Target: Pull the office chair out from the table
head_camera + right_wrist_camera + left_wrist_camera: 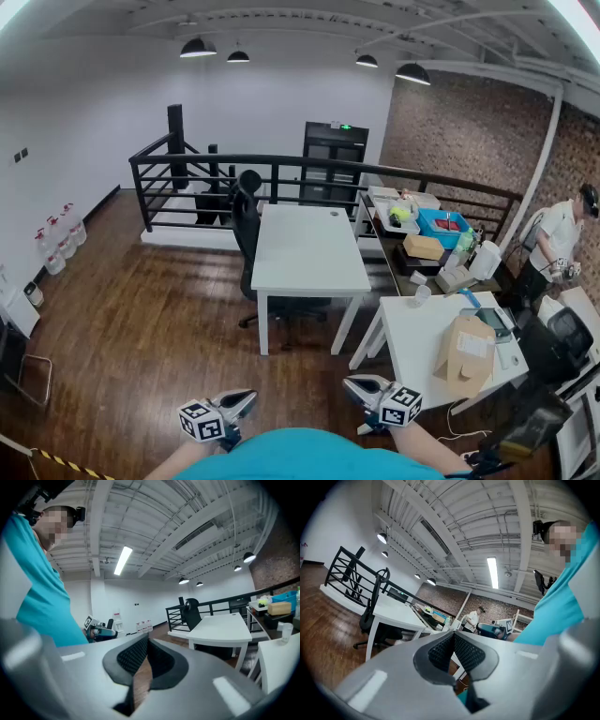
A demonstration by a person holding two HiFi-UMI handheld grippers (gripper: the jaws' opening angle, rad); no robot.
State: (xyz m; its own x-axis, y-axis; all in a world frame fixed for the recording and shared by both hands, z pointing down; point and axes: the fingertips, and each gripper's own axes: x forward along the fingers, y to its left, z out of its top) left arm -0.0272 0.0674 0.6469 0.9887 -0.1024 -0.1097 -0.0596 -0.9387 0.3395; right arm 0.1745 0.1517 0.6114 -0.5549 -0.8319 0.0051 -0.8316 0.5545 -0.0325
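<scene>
Looking down from the head view, the black chair stands at the left long side of the white surface, seat tucked under the top; its back rises upright, long axis vertical, headrest uppermost; it faces right, into the surface; its wheeled base shows on the wood floor beneath. Both tools sit low in the frame, well apart from the chair; the left hand-held gripper points right and the right hand-held gripper points left, tips toward each other. A black railing runs behind the chair.

Left gripper view: the left hand-held gripper is clenched, pads meeting at the tips, nothing between them; the chair stands far off at left, upright, back toward the railing, front under the surface.

Right gripper view: the right hand-held gripper is clenched too, pads pressed together at the tips with only a sliver of floor showing lower down, nothing held; the chair is far off, upright at the left end of the surface, the railing behind it.
</scene>
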